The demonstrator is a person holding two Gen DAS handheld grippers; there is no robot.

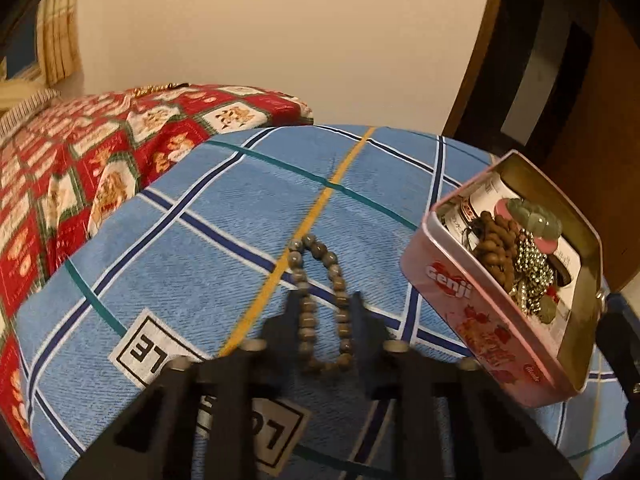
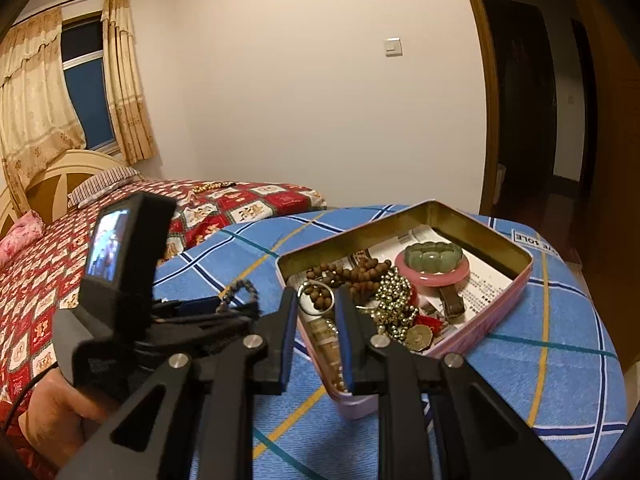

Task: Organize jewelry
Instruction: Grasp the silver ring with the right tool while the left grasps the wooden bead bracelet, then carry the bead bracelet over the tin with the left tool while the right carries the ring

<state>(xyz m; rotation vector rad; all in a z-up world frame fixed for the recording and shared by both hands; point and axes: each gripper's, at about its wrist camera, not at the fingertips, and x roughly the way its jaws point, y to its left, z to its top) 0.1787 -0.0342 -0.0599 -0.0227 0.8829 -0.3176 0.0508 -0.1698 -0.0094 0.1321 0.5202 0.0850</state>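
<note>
A grey-brown bead bracelet [image 1: 320, 300] lies as a narrow loop on the blue plaid sheet [image 1: 192, 248]. My left gripper [image 1: 327, 296] points down at it and is shut on the loop, one finger against each strand. To its right the pink tin [image 1: 460, 304] sits tilted, holding a green stone bracelet [image 1: 532, 216] and brown wooden beads [image 1: 496, 244]. My right gripper [image 2: 316, 292] is shut on the near left wall of the tin [image 2: 490, 316], one finger outside and one inside. Inside are the green bracelet [image 2: 432, 254], a pink bangle [image 2: 428, 278], wooden beads [image 2: 356, 272], a gold bead chain [image 2: 394, 300] and a coin [image 2: 420, 336].
A red patterned quilt [image 1: 80, 152] covers the bed to the left, with a gold chain [image 2: 212, 187] lying on its far part. A hand [image 2: 52, 420] holds the left gripper's body and camera [image 2: 112, 252]. A dark doorway [image 2: 520, 100] stands behind the tin.
</note>
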